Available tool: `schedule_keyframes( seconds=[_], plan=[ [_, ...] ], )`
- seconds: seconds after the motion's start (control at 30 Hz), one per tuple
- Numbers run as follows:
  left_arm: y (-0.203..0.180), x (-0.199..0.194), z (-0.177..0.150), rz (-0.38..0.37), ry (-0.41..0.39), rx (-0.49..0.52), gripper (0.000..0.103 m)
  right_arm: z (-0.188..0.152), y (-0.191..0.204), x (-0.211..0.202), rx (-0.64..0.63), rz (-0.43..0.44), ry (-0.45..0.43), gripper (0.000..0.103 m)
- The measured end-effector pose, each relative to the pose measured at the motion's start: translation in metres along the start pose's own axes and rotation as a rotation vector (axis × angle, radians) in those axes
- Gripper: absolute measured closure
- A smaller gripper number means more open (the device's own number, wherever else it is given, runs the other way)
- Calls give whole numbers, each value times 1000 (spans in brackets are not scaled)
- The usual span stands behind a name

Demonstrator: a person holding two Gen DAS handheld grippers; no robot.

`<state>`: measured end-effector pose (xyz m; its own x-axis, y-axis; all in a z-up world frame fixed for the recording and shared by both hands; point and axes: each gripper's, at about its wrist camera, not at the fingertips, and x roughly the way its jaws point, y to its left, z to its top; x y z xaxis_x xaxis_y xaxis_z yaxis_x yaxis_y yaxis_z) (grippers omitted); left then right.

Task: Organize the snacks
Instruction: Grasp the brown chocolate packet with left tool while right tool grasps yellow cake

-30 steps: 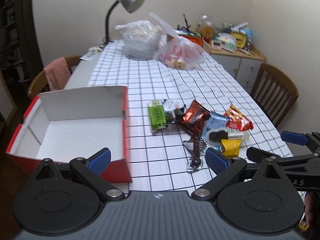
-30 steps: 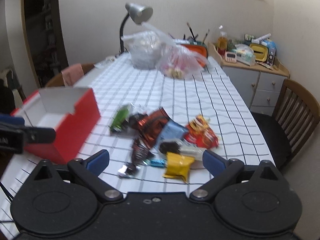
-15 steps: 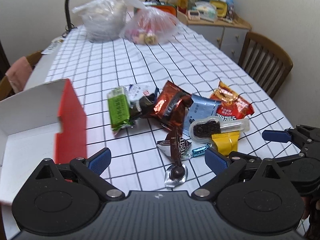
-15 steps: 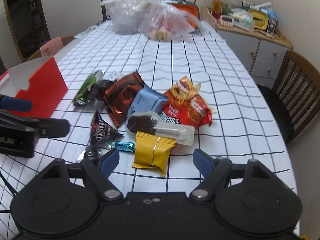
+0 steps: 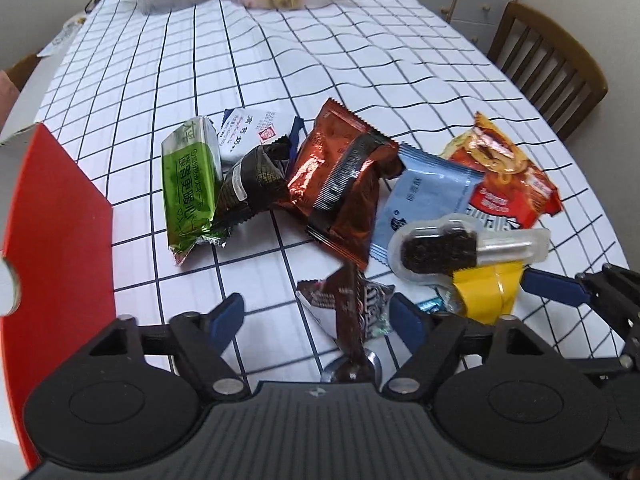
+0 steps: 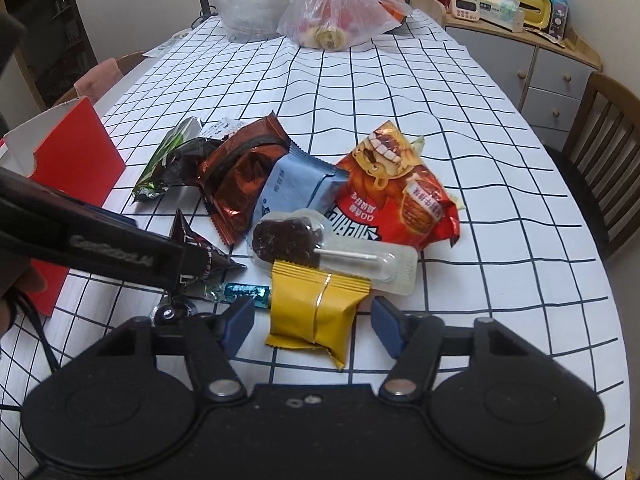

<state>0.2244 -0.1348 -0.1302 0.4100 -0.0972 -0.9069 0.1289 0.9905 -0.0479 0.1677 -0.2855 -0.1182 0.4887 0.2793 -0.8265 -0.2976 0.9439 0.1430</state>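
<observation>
At the far left, a red cardboard box with a white inside (image 5: 60, 216) stands on the white tablecloth with a dark grid (image 5: 280, 72), apart from the heap of snacks. The left gripper (image 5: 318, 316) hangs low over the near edge of that heap with its blue-padded fingers (image 5: 226, 314) spread wide, released and grasping nothing; between them lies a dark brown triangular chocolate packet (image 5: 348, 308), its long axis running toward the camera, and I cannot tell whether either pad touches it. Further back, a green foil packet (image 5: 190, 184) lies lengthwise away from the camera, touching a crumpled black wrapper (image 5: 252, 184), with a glossy copper-brown pouch (image 5: 340, 184) just right of it, tilted, its sealed end pointing to the near right. A pale blue packet (image 6: 298, 186) overlaps the pouch's edge, and a red-orange snack bag printed with a lion face (image 6: 396, 192) lies to its right. In front of these, a clear blister pack holding a dark chocolate lollipop (image 6: 320, 248) lies crosswise, stick pointing right. The right gripper (image 6: 312, 318) is likewise spread and empty-handed, its blue fingertips (image 6: 384, 326) flanking a yellow foil packet with a gold band (image 6: 316, 312), which lies with its long axis roughly toward the camera, its far edge under the blister; the pads stand just beside it, not pressing. A small teal-wrapped candy (image 6: 244, 292) lies just left of the yellow packet.
</observation>
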Motion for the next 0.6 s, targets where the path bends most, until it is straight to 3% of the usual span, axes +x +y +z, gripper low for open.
schedule_keyframes(
  seconds=[0.2,0.37,0.6],
  plan=[
    [0,10,5,-40,39,3,47,2,0,4,11,7,17,56],
    [-2,14,7,-59,58,7,65,2,-1,3,15,12,18,57],
    [4,10,6,-83,51,-20,74,2,2,-7,12,16,4,58]
  ],
)
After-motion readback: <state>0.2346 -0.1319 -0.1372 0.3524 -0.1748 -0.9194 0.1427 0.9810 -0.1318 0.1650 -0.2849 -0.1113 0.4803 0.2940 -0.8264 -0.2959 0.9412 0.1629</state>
